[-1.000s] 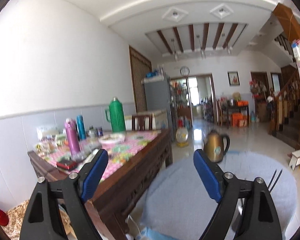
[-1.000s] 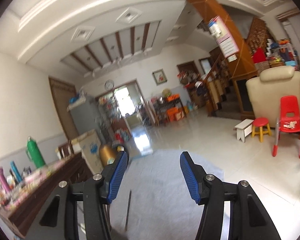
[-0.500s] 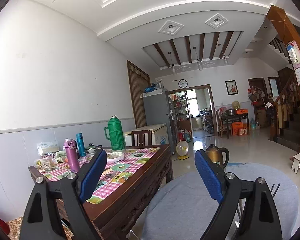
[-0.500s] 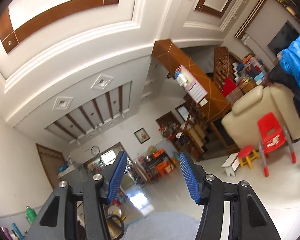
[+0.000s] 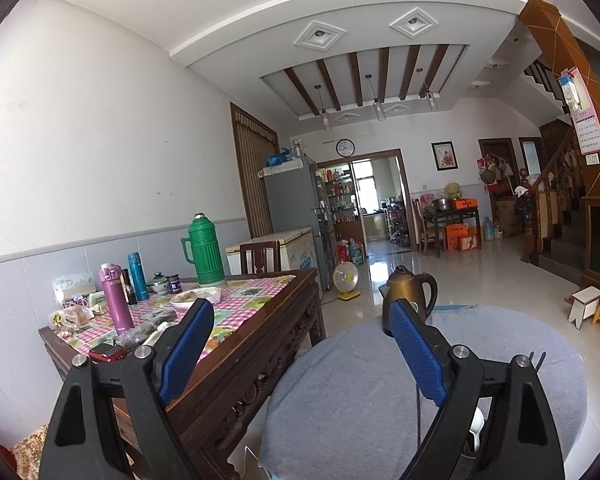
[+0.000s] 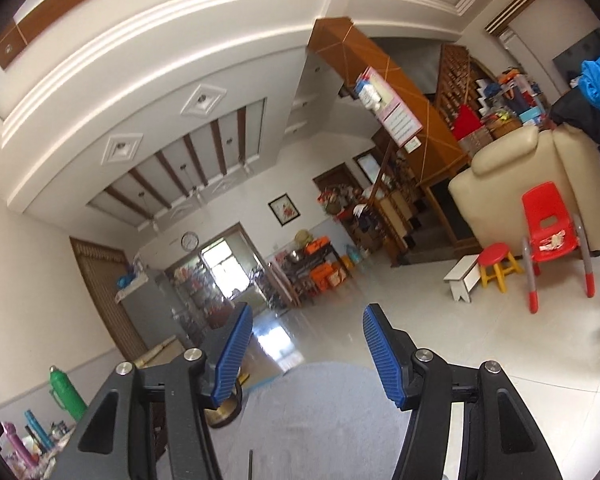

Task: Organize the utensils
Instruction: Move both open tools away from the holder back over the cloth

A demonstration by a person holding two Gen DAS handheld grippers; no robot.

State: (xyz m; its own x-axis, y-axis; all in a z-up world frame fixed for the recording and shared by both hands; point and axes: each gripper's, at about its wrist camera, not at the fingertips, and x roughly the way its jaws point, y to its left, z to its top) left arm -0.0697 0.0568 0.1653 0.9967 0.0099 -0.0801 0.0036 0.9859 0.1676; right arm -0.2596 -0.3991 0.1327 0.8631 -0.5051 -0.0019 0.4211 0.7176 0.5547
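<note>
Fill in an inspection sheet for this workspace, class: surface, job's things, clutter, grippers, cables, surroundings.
Surface: round table under a grey cloth.
Job's things: dark utensil tips and a white spoon peek from behind the left gripper; kinds cannot be told.
Clutter: bronze kettle on the cloth.
Grippers: left gripper open, empty; right gripper opening, nothing between its jaws.
Cables: nothing seen.
Surroundings: wooden side table with green thermos and pink bottle; red chair.
</note>
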